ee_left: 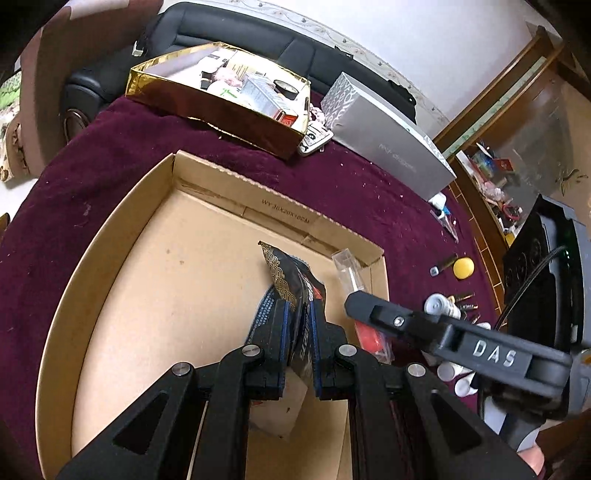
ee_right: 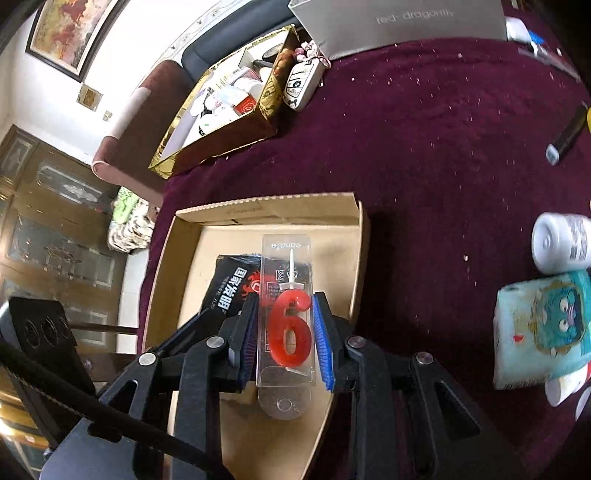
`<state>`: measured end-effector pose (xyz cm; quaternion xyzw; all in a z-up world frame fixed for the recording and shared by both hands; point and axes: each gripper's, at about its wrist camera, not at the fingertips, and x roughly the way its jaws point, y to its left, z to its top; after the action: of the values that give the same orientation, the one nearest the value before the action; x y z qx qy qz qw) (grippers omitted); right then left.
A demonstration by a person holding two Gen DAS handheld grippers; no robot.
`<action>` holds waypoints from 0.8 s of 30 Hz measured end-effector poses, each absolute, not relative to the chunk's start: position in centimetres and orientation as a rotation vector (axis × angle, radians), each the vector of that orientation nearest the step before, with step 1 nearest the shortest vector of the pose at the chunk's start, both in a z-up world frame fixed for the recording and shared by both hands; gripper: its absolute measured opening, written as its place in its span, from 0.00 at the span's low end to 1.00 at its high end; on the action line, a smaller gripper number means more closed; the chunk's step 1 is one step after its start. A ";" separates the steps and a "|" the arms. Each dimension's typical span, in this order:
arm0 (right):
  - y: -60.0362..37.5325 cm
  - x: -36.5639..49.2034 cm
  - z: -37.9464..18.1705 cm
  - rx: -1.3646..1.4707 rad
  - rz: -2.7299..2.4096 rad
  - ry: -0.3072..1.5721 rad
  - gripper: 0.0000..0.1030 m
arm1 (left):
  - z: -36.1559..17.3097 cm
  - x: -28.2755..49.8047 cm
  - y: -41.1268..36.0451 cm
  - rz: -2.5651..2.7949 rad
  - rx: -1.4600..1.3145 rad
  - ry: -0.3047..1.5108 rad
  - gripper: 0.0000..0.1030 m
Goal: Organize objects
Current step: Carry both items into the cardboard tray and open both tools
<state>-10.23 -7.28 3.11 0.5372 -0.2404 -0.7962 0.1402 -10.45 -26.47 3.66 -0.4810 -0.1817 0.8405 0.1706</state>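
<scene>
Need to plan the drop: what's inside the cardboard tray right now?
In the cardboard tray: a black snack packet held by the left tool, and the right tool holding a clear candle case. The floor beneath them is hidden.

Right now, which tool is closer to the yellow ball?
Right. The right tool holds the candle box nearer the yellow ball; the left tool grips the black packet farther away.

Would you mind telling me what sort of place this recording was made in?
Probably a home living room: a black leather sofa behind the table, a framed painting on the wall, and a glass-fronted wooden cabinet.
</scene>
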 end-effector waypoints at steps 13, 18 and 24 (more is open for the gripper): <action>-8.7 -10.9 2.3 1.566 -2.349 -0.548 0.26 | 2.2 -6.9 -29.5 2.435 -1.290 -0.885 0.52; -8.4 -10.7 2.2 1.596 -2.342 -0.543 0.25 | 2.4 -5.6 -29.8 2.489 -1.291 -0.936 0.52; -8.1 -9.6 2.1 1.609 -2.335 -0.495 0.25 | 2.6 -3.7 -28.8 2.521 -1.288 -0.970 0.52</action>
<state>-9.63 -8.06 2.11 0.5541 -0.1705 -0.8042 0.1311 -3.73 -28.81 2.58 -0.4293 -0.3233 0.8400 0.0746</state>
